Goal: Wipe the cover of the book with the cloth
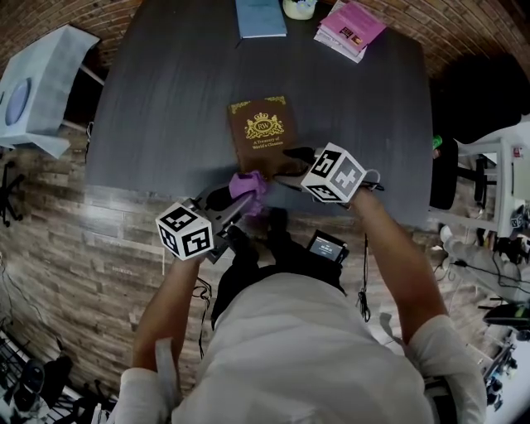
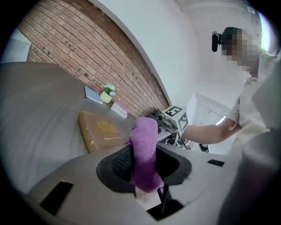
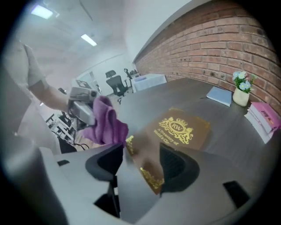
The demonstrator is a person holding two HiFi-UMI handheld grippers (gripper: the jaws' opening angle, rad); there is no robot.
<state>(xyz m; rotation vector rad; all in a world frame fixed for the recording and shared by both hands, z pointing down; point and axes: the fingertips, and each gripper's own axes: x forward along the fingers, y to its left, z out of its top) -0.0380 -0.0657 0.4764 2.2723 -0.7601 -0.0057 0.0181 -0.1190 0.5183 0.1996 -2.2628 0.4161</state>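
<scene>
Beyond the left gripper [image 1: 234, 201], cloth [image 1: 248, 184] being pinched by its fingers [image 2: 119, 161], the book [image 1: 263, 132] is being faced end-on (right gripper [image 1: 291, 166] nearer, fingers apart).

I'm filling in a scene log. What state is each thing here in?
book: closed, cover up, flat on the table.
cloth: bunched, clamped in the left gripper.
left gripper: shut on the cloth.
right gripper: open, gripping nothing.
blue notebook: closed, lying flat.
pink books: closed, stacked.
flower vase: upright.
</scene>
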